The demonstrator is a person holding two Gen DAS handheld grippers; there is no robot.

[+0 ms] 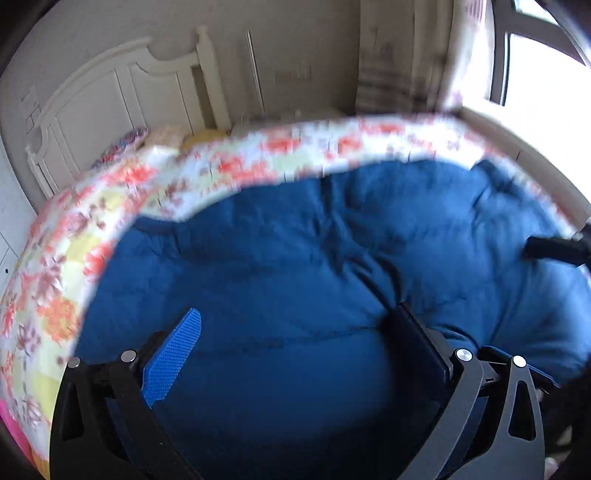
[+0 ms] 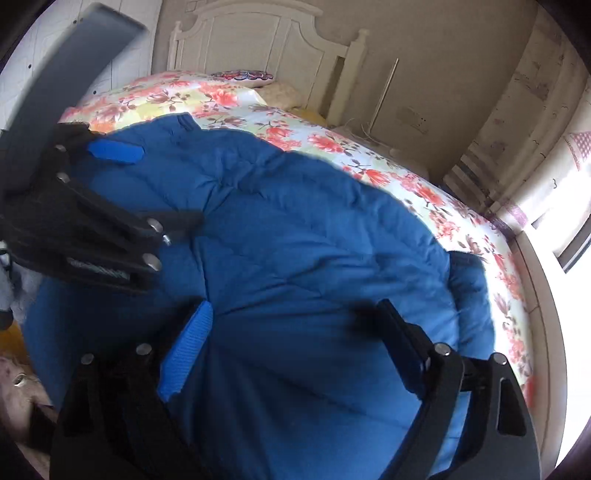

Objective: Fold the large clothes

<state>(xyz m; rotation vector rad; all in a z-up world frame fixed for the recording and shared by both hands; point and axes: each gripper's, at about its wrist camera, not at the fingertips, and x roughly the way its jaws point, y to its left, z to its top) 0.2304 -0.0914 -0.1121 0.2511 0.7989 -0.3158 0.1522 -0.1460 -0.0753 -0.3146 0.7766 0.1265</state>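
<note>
Your blue padded jacket (image 2: 314, 258) lies spread across the floral bedspread (image 1: 258, 162), filling the near part of the bed. Your left hand-held gripper (image 1: 299, 321) hovers over it with its fingers wide apart, gripping nothing, though the right finger's tip sits in a puckered crease of the cloth. Your right hand-held gripper (image 2: 291, 317) is spread open too, low above the jacket's near middle. Far off stands the white headboard (image 2: 258, 33); a window (image 1: 535, 51) glares at right.
</note>
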